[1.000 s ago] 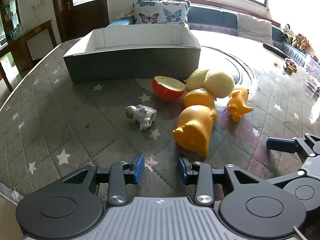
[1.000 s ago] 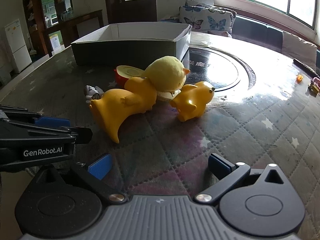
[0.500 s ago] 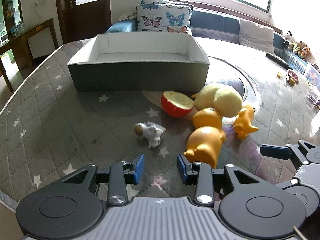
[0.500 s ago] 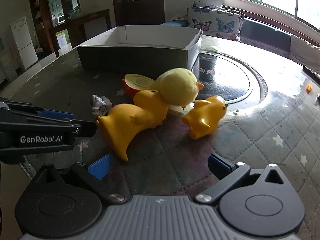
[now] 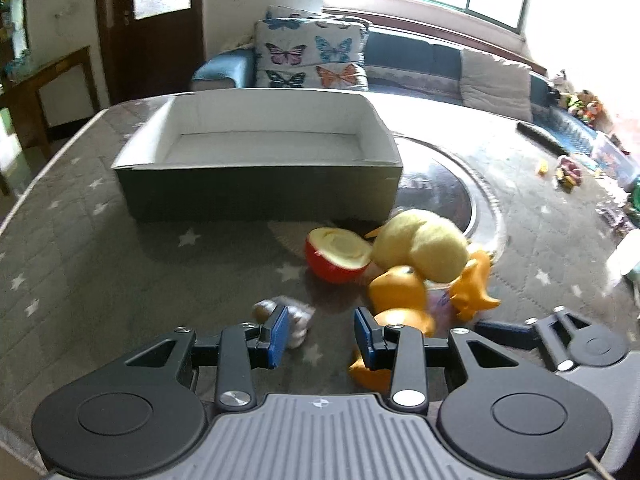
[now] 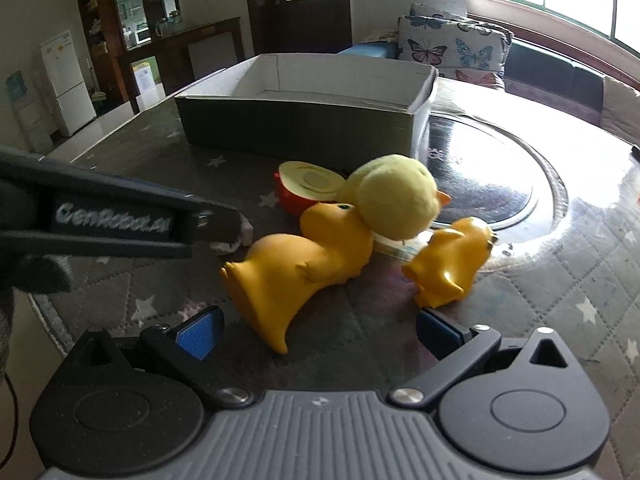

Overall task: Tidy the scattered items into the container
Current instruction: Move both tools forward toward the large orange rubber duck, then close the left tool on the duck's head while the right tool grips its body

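While both tongs hang spread and empty, the left gripper (image 5: 321,330) over the small astronaut figure (image 5: 294,318) and the right gripper (image 6: 316,330) nearer, the large orange duck (image 6: 304,264) lies on its side, glossy, its head toward the empty grey box (image 6: 304,124) and its flat base toward the camera.

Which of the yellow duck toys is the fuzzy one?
The pale yellow plush duck is the fuzzy one, resting on top of the big duck's head. The big orange-yellow duck lying on its side and the small duck beside it are smooth and shiny.
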A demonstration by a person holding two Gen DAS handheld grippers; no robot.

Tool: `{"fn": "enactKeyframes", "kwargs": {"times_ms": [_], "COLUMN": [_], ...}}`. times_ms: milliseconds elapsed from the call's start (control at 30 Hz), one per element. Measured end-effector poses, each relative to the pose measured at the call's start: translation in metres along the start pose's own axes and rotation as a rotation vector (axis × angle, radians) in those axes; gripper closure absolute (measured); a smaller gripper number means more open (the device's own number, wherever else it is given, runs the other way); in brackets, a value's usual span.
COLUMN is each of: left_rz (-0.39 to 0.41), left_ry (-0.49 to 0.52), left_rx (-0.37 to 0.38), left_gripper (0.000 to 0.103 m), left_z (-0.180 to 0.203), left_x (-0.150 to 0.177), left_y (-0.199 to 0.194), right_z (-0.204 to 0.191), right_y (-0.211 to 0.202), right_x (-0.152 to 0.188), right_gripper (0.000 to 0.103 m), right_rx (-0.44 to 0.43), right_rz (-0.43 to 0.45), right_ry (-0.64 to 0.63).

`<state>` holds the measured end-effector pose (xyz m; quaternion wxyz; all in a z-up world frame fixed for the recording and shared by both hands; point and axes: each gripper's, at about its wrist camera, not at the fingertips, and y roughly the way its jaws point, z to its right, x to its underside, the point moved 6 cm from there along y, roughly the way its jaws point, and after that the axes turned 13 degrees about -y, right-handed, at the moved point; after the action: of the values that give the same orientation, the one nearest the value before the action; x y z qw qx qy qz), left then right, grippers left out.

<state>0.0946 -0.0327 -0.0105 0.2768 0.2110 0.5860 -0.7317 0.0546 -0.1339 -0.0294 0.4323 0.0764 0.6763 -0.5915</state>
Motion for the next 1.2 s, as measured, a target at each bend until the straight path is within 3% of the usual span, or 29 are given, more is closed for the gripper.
{"fn": "enactKeyframes", "kwargs": {"times_ms": [67,267,467,533,700,1100,1200], "left_rz": [-0.004,-0.045,-0.07,-0.077,-0.092,-0.137,-0.143], "left_ry": [0.011,0.039,0.067,0.065,0.059,0.022,0.018], "left_rx": [0.017,0.074,0.09,0.092,0.104,0.151,0.152], "left_gripper": [0.064,0.064,0.064,0.064,0.064,0.063,0.063], "left_z": [0.004,0.017,0.027,0.027,0.026,0.029,0.03], "left_x": [-0.005,-0.014,-0.014,-0.015,-0.014,-0.015,-0.017], "left_y": [0.003,0.016,0.028,0.031,0.032,0.038,0.041], "right_z": [-0.002,-0.002,0.003,0.005,0.01,0.035,0.036], "right_y": [0.001,0.007,0.009,0.007,0.002,-0.025,-0.029], "right_x": [-0.002,-0.006,-0.004,-0.005,-0.004,0.01,0.005], "right_gripper": [0.001,0.016,0.042,0.055,0.069,0.068,0.049], "right_rx": [-0.01,-0.049,-0.092,-0.122,-0.154,-0.079,-0.079], "right_rz": [0.004,0.004,0.002,0.004,-0.004,-0.016,0.002], "right_ry": [-0.01,-0.009,-0.001,0.001,-0.005,0.021,0.027]}}
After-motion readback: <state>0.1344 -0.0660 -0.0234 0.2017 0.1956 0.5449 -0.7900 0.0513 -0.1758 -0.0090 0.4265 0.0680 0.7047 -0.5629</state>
